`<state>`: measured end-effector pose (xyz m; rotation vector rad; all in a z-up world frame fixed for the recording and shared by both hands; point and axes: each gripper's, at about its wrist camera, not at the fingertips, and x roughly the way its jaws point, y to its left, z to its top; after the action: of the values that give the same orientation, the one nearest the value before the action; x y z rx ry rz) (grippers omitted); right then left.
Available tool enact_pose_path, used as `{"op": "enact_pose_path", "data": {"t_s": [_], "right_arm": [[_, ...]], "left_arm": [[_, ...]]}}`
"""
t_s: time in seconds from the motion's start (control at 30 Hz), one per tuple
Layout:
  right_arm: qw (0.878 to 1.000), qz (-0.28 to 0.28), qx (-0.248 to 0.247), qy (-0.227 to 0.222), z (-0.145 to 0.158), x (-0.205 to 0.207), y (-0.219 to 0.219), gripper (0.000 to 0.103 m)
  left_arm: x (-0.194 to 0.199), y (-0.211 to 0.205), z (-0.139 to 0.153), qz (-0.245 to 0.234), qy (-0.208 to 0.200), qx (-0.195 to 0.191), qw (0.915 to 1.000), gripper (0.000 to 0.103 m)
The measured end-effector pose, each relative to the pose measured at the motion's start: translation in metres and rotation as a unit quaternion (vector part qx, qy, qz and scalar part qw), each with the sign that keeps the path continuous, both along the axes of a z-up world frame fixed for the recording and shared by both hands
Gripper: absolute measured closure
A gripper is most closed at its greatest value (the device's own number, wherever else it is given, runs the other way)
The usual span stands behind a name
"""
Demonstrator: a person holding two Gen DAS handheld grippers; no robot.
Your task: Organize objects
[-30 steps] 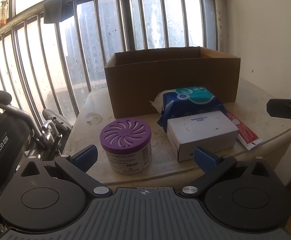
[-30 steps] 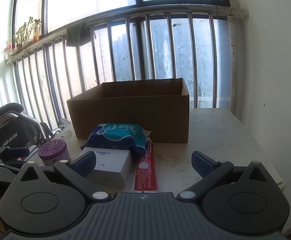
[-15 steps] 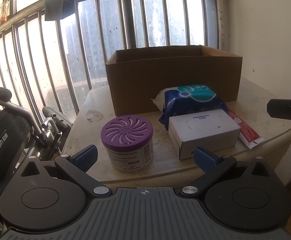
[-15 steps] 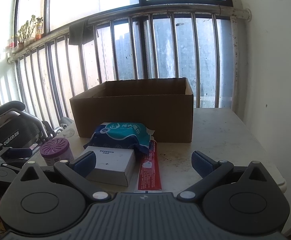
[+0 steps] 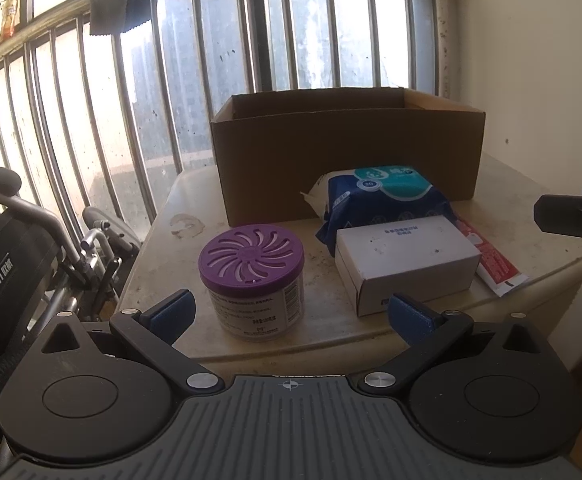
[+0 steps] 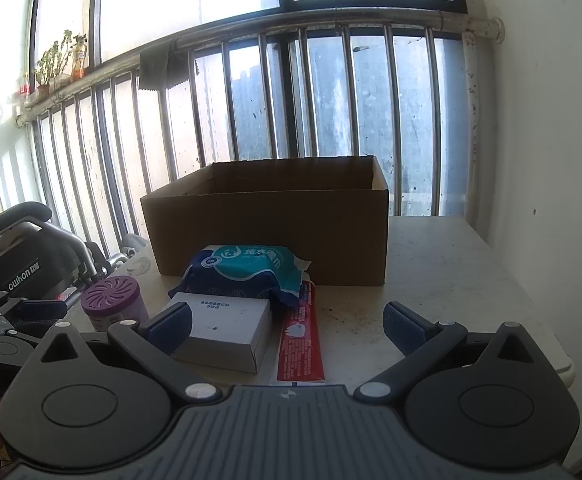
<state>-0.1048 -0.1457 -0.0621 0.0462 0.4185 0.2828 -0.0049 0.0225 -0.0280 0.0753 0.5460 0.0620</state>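
Ahead, purple-lidded jar [image 5: 251, 280] between spread left gripper [image 5: 291, 312], right gripper [image 6: 287, 330] released over toothpaste [image 6: 302, 340]

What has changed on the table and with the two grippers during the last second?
The left gripper came slightly nearer to the purple-lidded jar; the right gripper eased closer to the table too. Both stay open, holding nothing. The jar, white box, wipes pack, red tube and cardboard box did not move.

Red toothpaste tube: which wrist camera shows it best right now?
Right wrist: the red toothpaste tube lies nearly full length beside the white box. Left wrist shows only its end past that box.
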Motion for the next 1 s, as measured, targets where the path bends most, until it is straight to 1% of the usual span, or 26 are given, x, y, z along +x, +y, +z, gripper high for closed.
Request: {"op": "enact_pose_path", "data": {"t_s": [1.0], "right_arm": [[1.0, 0.006, -0.002, 0.003, -0.0008, 0.0018, 0.0038, 0.0]], "left_arm": [[0.0011, 0.0005, -0.0007, 0.005, 0.0, 0.0, 1.0, 0.0]]}}
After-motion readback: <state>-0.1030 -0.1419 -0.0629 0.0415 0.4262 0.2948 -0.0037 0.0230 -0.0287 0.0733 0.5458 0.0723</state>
